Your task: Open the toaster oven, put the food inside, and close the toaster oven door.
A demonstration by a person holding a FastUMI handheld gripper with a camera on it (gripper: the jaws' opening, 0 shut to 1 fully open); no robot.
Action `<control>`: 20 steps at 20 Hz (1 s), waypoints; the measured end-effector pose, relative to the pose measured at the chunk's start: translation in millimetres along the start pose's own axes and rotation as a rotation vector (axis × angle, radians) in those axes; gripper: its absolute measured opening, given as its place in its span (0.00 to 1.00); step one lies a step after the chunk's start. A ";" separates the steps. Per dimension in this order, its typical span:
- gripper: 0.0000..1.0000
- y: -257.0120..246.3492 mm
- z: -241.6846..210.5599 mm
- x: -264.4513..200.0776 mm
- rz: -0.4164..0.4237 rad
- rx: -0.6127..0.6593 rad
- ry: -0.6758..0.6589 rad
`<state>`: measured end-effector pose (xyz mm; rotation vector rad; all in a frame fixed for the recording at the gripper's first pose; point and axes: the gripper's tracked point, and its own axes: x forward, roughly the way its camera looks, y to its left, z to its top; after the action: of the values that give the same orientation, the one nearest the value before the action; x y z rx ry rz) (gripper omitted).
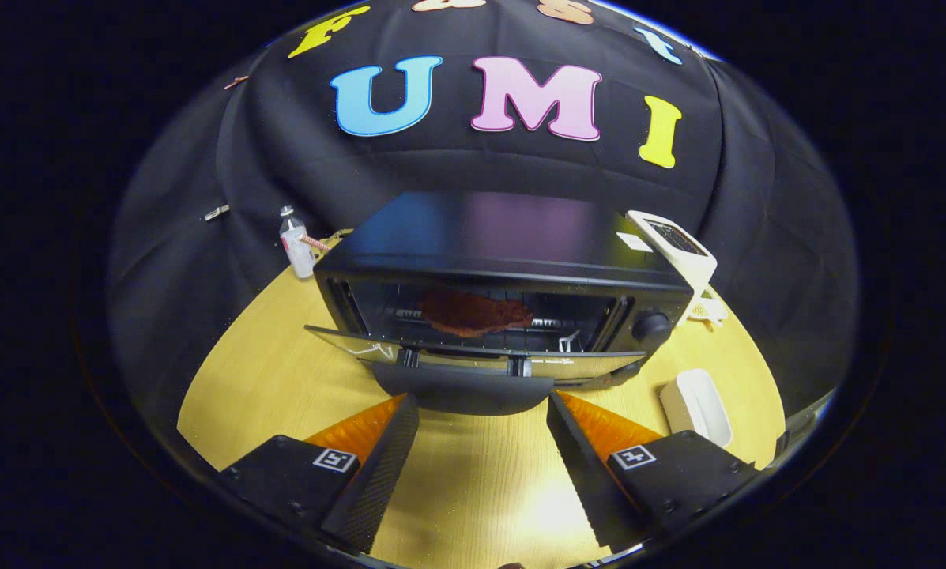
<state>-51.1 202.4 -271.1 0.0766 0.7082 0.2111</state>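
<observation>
My fingers (479,466) are spread wide and released, holding nothing, above the wooden surface (473,490). At twelve o'clock just beyond them the toaster oven (504,276) faces me, its door (473,359) dropped open toward my fingertips. The food (473,314), a flat reddish-brown slab, lies on the rack inside, long axis nine-to-three. By my reckoning only closing the door remains.

No legible text was found; the small plastic bottle's (296,251) label appeared too blurred to read.
</observation>
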 end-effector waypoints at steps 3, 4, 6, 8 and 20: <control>1.00 -2.3 9.4 6.8 0.001 0.011 -0.004; 1.00 -1.6 13.7 5.3 0.001 0.013 -0.014; 1.00 -0.6 20.6 4.6 0.005 0.015 -0.044; 1.00 -4.8 25.2 -1.7 0.009 0.018 -0.068; 1.00 -67.2 94.4 -79.5 -0.035 0.049 -0.245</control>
<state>-37.0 119.6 -158.4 0.1345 0.4707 0.1475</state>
